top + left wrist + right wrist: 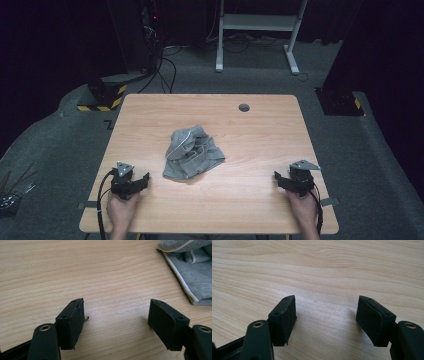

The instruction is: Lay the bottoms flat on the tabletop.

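A crumpled grey garment (192, 152) with white piping lies in the middle of the wooden table (260, 135). My left gripper (142, 180) rests near the front left of the table, open, nothing between its jaws, a short way left of the cloth. In the left gripper view the garment (192, 275) shows at the upper right, beyond the open left gripper (116, 315). My right gripper (279, 179) sits near the front right edge, open and empty, well to the right of the cloth. In the right gripper view the right gripper (325, 312) stands over bare wood.
A small dark round grommet (244, 107) sits near the table's far edge. Beyond the table stand a white desk frame (257, 30), cables on the floor (165, 70) and black equipment with yellow-black striped bases (102, 97).
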The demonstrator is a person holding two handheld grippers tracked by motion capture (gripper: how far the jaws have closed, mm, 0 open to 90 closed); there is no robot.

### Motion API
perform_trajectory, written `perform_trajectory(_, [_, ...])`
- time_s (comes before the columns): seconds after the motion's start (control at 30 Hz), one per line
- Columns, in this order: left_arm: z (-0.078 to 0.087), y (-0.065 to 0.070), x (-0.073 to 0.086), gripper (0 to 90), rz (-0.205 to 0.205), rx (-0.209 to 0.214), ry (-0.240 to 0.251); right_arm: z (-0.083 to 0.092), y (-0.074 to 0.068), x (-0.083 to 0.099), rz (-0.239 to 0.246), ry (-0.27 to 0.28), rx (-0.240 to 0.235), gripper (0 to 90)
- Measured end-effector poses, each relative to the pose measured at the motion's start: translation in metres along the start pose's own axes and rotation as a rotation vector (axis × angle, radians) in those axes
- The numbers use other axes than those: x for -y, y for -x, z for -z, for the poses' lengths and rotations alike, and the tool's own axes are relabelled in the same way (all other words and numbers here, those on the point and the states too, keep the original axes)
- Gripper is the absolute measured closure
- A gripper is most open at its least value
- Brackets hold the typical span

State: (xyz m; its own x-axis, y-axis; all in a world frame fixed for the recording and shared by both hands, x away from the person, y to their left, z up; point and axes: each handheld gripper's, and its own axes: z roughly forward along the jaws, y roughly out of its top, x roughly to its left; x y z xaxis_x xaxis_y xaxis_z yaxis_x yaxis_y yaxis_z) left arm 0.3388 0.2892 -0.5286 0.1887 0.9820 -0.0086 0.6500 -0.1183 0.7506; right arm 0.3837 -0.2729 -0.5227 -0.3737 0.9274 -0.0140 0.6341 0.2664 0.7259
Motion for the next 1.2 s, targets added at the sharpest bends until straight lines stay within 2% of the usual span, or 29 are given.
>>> perform_trajectory(0.13, [0.0007, -0.0011, 0.0006, 29.6, 0.011, 0.009, 0.003, 0.0001, 0.0000, 0.0002, -0.001, 0.000, 0.000, 32.2])
perform_trajectory(0.33, [0.0005, 0.0011, 0.0005, 29.6, -0.006, -0.007, -0.002, 0.0002, 0.0002, 0.0003, 0.000, 0.000, -0.001, 32.0])
perform_trajectory(0.5, [0.0005, 0.0008, 0.0006, 29.7, -0.003, -0.004, -0.001, 0.0003, 0.0003, 0.0003, 0.000, 0.000, -0.004, 31.6])
perform_trajectory(0.6, [0.0000, 0.0012, 0.0001, 26.9, -0.014, 0.006, -0.007, 0.0003, 0.0002, 0.0002, 0.002, -0.001, -0.005, 31.0])
perform_trajectory(0.77, [-0.0004, 0.0030, -0.0002, 25.3, -0.007, 0.002, -0.009, 0.0002, 0.0000, 0.0002, 0.002, -0.002, -0.007, 30.5])
perform_trajectory(0.93, [-0.0028, 0.0047, -0.0023, 18.3, -0.011, -0.002, -0.023, 0.0003, -0.0002, 0.0002, 0.004, -0.003, -0.009, 30.2])
perform_trajectory(1.2, [-0.0033, 0.0062, -0.0024, 16.0, -0.011, 0.000, -0.027, 0.0002, -0.0001, 0.0004, 0.011, -0.001, -0.011, 29.6])
